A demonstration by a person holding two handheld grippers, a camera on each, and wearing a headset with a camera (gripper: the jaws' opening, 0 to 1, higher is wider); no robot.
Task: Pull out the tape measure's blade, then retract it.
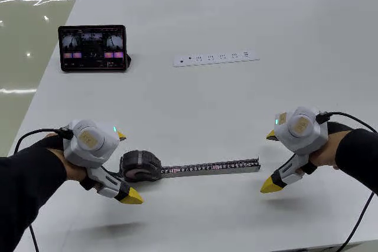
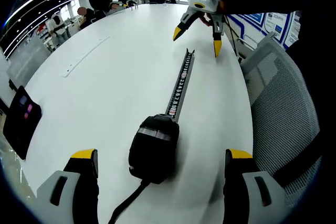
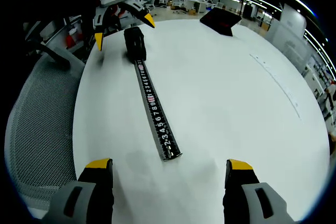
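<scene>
My left hand-held gripper [image 1: 126, 166] sits closest, at 7 o'clock in the head view. Its yellow-tipped jaws are spread wide to either side of the black tape measure case [image 2: 154, 148], and as far as I can tell they do not touch it. It grips nothing. The case lies on the white tabletop [image 1: 236, 16], with a dark wrist strap [image 2: 128, 203] trailing back toward me.

The blade [image 1: 212, 167] is already drawn out. It lies flat and runs from the case toward 3 o'clock. Its end hook [image 3: 170, 155] rests just ahead of my right hand-held gripper [image 1: 270, 162] at 4 o'clock. That gripper's jaws are also wide apart and empty, clear of the hook.

I judge the pulling-out is done and the retracting remains. The next move probably calls for closing the left jaws on the case to steady it. After that I would free the blade lock, wherever it sits, and let the blade run home under control.

A tablet [image 1: 93, 48] stands at 10 o'clock, and a white power strip [image 1: 215, 58] lies at 12 o'clock.
</scene>
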